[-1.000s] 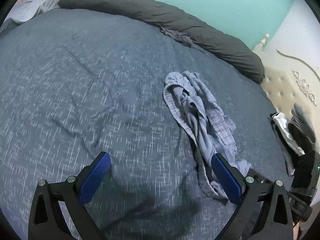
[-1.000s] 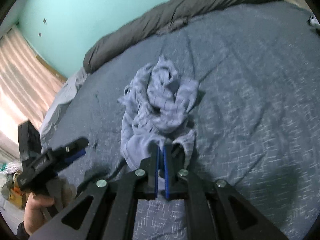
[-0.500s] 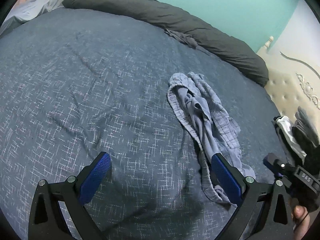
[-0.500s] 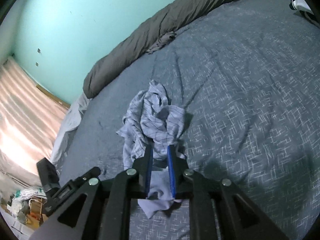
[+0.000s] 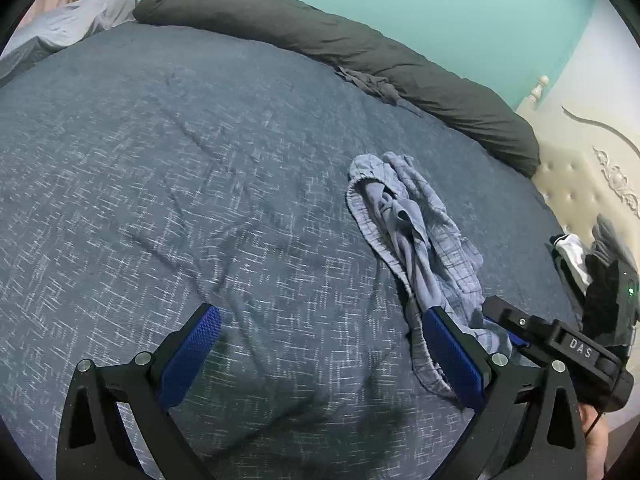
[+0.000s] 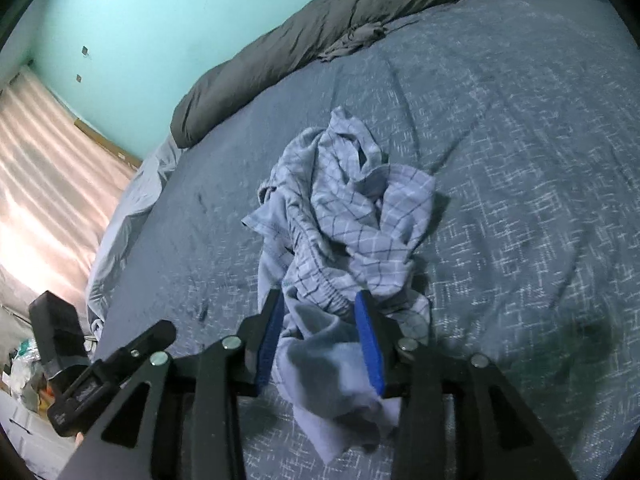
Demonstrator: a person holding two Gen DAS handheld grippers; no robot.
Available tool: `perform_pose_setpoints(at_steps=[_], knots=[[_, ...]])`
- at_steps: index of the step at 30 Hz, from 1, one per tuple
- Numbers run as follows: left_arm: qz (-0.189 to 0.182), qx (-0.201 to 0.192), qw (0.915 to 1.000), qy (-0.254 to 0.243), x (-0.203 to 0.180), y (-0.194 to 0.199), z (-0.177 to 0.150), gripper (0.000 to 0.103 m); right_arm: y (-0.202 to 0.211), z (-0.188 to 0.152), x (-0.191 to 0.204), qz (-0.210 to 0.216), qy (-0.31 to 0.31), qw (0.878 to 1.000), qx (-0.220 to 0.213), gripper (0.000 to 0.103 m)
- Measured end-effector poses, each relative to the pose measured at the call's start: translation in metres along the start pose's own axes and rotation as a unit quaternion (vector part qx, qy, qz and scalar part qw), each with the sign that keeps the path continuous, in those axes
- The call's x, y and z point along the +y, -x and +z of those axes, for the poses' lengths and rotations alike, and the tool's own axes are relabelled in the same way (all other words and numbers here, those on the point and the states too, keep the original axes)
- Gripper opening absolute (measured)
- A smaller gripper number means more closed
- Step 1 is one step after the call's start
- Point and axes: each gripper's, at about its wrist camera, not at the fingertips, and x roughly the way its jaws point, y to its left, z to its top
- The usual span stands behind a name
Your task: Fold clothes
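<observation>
Plainly the bed (image 5: 168, 184) fills both views, its dark blue flecked cover giving a broad, soft surface. A rolled grey duvet (image 5: 360, 48) lies along the far edge, well apart from the work.

The pale blue checked shorts (image 6: 340, 216) lie crumpled on the cover, toward the right side in the left wrist view, bunched into a long twisted heap with the elastic waistband (image 5: 362, 204) showing at the far end. I judge them light, thin and entirely limp: they will sag and drag from any single hold and keep no shape on their own. The gathered waistband is the firmest part, so its two corners look like the best places to pinch before spreading the cloth flat.

The right tongs (image 6: 320, 340) point down at a slant over the near end of the shorts. Their blue pads have just been parting and now stand loosely either side of a fold of cloth, which lies slack between them and is not visibly pressed.

The left tongs (image 5: 320, 356) are spread wide and hold nothing, hovering over bare cover with one pad (image 5: 452, 354) just beside the near end of the garment.
</observation>
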Motion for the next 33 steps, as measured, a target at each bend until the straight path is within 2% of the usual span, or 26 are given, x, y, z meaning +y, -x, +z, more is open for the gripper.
perform_pose_setpoints(at_steps=[4,5,8,9,17,21,22,24,28,29,30,31,33], knots=[[-0.002,0.005,1.0,0.006,0.003,-0.006,0.0,0.103,-0.004,-0.001,0.002,0.004,0.017,1.0,0.0,0.037],[-0.004,0.008,0.9999,0.005,0.003,-0.007,-0.001,0.103,-0.005,-0.001,0.001,0.006,0.018,1.0,0.0,0.034],[-0.008,0.013,0.9999,0.002,0.001,-0.012,-0.001,0.103,-0.005,0.001,0.0,0.01,0.021,1.0,-0.003,0.011],[-0.009,0.013,0.9999,0.0,0.0,-0.013,0.0,0.103,-0.004,0.001,0.0,0.01,0.022,1.0,-0.006,0.006],[-0.005,0.014,0.9999,-0.005,0.0,-0.014,0.0,0.103,0.009,0.007,0.005,0.018,0.031,0.999,-0.031,0.001],[-0.003,0.014,0.9999,-0.007,0.001,-0.014,0.0,0.103,0.005,0.009,0.008,0.016,0.029,0.999,-0.027,0.005],[-0.003,0.014,0.9999,-0.007,0.001,-0.014,-0.001,0.103,0.002,0.01,0.009,0.012,0.029,0.999,-0.022,0.009],[-0.002,0.014,0.9999,-0.008,0.0,-0.014,0.0,0.103,-0.003,0.01,0.011,0.003,0.029,0.999,-0.013,0.037],[-0.001,0.015,0.9998,-0.01,-0.001,-0.016,0.003,0.103,-0.01,0.006,0.015,0.001,0.046,0.999,-0.003,0.038],[-0.001,0.016,0.9998,-0.011,-0.001,-0.016,0.002,0.103,-0.011,0.005,0.015,0.003,0.05,0.999,-0.002,0.033],[-0.001,0.017,0.9998,-0.011,-0.001,-0.017,0.002,0.103,-0.012,0.004,0.014,0.005,0.052,0.999,-0.001,0.019],[-0.002,0.019,0.9998,-0.01,0.0,-0.016,0.001,0.103,-0.012,0.003,0.013,0.005,0.053,0.999,0.0,0.012],[-0.003,0.02,0.9997,-0.009,0.0,-0.017,0.002,0.103,-0.01,0.003,0.01,0.001,0.054,0.999,0.0,0.003]])
